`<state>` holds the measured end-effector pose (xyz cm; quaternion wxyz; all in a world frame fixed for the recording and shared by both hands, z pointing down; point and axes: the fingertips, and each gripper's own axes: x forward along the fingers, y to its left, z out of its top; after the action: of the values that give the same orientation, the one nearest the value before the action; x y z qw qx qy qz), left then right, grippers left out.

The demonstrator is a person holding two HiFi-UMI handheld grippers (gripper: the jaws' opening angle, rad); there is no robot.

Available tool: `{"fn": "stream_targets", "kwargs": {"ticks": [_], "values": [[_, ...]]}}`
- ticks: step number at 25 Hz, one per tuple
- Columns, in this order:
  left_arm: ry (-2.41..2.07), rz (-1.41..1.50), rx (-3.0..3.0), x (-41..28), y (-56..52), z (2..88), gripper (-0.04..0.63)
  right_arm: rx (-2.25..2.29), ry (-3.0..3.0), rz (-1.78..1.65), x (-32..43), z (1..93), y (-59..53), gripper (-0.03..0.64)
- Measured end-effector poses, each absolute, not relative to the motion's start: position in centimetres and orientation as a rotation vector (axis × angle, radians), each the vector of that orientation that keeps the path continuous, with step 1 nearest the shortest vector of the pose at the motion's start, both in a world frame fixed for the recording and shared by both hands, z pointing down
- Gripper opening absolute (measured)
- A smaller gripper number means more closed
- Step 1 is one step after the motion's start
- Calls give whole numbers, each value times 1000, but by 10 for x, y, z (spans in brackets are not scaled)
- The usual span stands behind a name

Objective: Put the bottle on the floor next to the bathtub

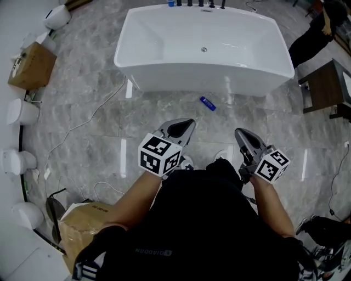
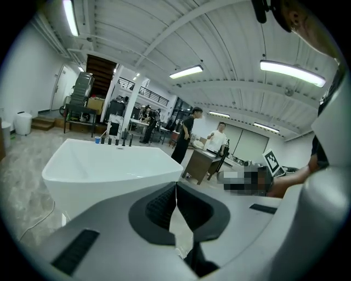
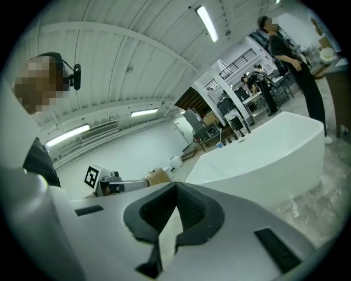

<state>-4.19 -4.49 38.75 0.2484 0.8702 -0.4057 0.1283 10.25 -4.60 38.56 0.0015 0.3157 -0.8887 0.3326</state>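
Observation:
A small blue bottle point(image 1: 207, 103) lies on its side on the marble floor, close to the front wall of the white bathtub point(image 1: 164, 68). My left gripper point(image 1: 185, 127) and right gripper point(image 1: 243, 135) hover near my body, a step back from the bottle, both shut with nothing between the jaws. In the left gripper view the gripper point(image 2: 175, 189) has its pads meeting, with the bathtub point(image 2: 109, 164) ahead. The right gripper point(image 3: 176, 186) looks the same in its own view, the bathtub point(image 3: 263, 159) to its right. Neither gripper view shows the bottle.
A white cable point(image 1: 88, 123) runs across the floor left of the tub. Cardboard boxes point(image 1: 32, 66) point(image 1: 82, 225) stand at the left. A wooden cabinet point(image 1: 323, 88) and a person in black point(image 1: 312, 35) are at the right. Taps point(image 1: 200, 3) line the tub's far rim.

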Motion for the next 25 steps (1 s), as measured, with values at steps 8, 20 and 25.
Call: {"fn": "stream_targets", "kwargs": {"ticks": [8, 20, 25], "values": [[-1064, 402, 2404, -33, -33, 390, 17, 1057, -2741, 839, 115, 377, -39, 35], [-1055, 419, 2425, -30, -28, 381, 17, 1106, -2717, 903, 125, 390, -15, 35], [-1045, 421, 2419, -25, -26, 385, 17, 1103, -2704, 915, 129, 396, -10, 35]]}}
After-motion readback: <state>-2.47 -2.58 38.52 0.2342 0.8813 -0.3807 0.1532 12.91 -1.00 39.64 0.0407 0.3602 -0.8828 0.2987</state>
